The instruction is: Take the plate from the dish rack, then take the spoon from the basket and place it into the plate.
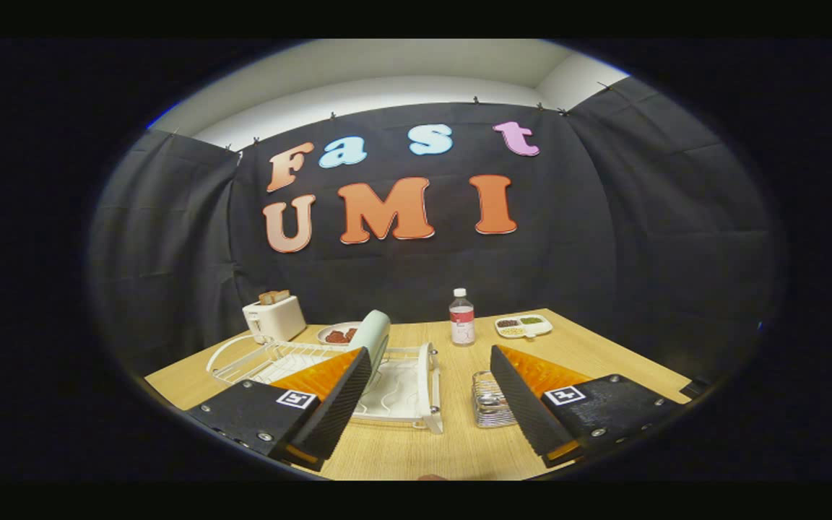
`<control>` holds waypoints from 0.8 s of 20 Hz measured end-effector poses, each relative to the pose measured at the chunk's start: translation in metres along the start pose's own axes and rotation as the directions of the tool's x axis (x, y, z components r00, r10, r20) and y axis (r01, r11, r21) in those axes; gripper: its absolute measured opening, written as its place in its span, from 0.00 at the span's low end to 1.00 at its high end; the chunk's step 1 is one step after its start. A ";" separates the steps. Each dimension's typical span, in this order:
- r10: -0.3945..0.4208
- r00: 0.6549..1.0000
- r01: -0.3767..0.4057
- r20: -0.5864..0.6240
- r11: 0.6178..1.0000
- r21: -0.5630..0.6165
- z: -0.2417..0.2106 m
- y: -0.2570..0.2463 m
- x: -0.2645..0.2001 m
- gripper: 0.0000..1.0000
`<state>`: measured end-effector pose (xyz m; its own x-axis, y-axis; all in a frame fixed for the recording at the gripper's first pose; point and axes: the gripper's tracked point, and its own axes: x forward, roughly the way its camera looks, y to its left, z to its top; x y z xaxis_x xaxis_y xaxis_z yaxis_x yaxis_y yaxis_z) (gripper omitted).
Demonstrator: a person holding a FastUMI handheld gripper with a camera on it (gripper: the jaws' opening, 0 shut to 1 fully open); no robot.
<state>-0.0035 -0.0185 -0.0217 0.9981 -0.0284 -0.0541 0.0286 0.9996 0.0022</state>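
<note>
1. Plate (373,337), pale green, stood on edge in the white wire dish rack (401,390) on the bench (452,451), just beyond the tip of your left finger.
2. Spoon (490,399) lay in the small metal basket (492,412), beside the rack and just inside your right finger.
3. Your gripper (430,390) had its jaws wide apart, holding nothing, hovering above the bench.
4. Farther back: a toaster (274,318) with bread in it, a small dish of red food (336,334) behind the plate, a water bottle (461,318), and a divided tray (523,326) beside it.
</note>
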 end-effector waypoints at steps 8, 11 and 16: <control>-0.018 1.000 0.018 -0.009 1.000 -0.015 0.000 -0.007 -0.001 0.99; -0.017 1.000 0.017 -0.012 1.000 -0.006 0.003 -0.004 0.000 0.99; -0.017 1.000 0.016 -0.022 1.000 -0.025 0.014 0.009 0.007 0.99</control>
<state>0.0048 -0.0097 -0.0077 0.9961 -0.0451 -0.0761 0.0435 0.9988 -0.0234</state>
